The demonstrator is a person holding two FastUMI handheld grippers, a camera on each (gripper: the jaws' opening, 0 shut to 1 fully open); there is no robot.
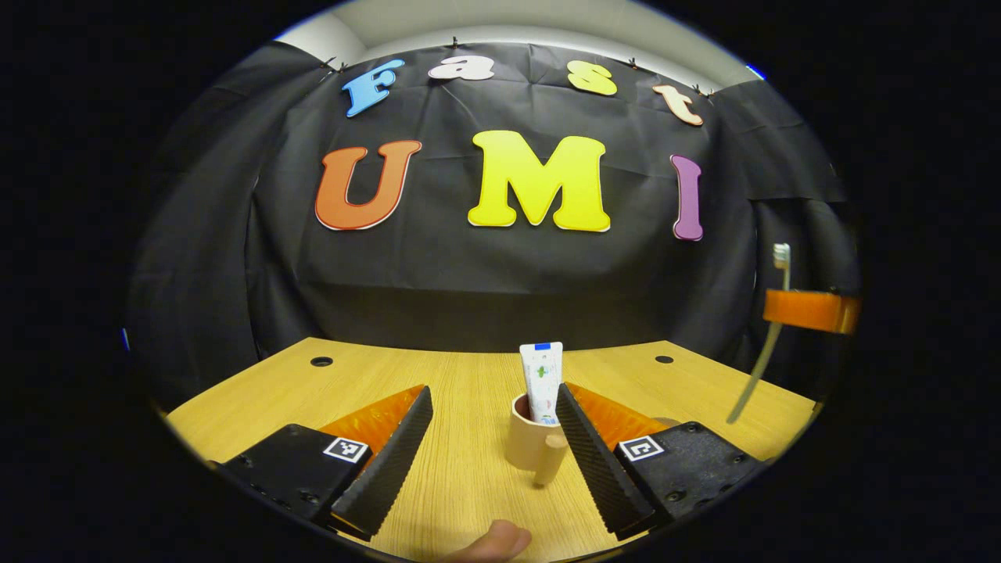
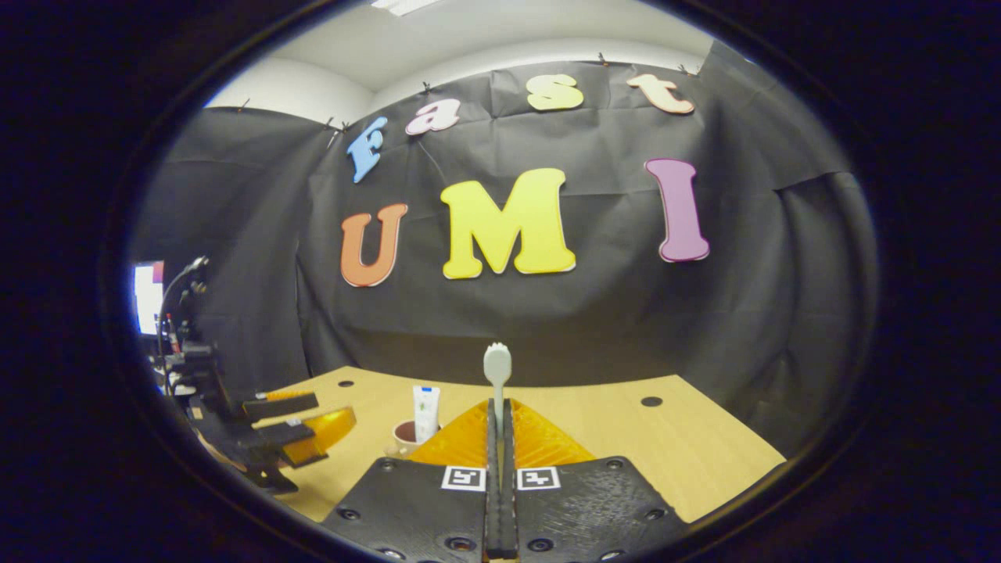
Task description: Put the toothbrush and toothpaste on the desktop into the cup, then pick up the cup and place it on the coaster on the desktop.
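A tan cup [image 1: 528,440] with a handle stands on the wooden desktop [image 1: 461,469], and a white toothpaste tube [image 1: 542,381] stands upright in it. My left gripper [image 1: 493,450] is open just in front of the cup, its right finger beside the cup's handle. In the right gripper view my right gripper [image 2: 500,453] is shut on the toothbrush [image 2: 497,371], whose head points up. The left gripper view shows that toothbrush [image 1: 762,352] held up in the air at the far right. The cup [image 2: 407,434] and toothpaste [image 2: 426,413] sit left of my right gripper.
The desktop has round cable holes [image 1: 321,361] near its back corners. A fingertip [image 1: 496,541] shows at the bottom of the left gripper view. In the right gripper view the left gripper [image 2: 274,438] stands at the desk's left. The coaster cannot be made out.
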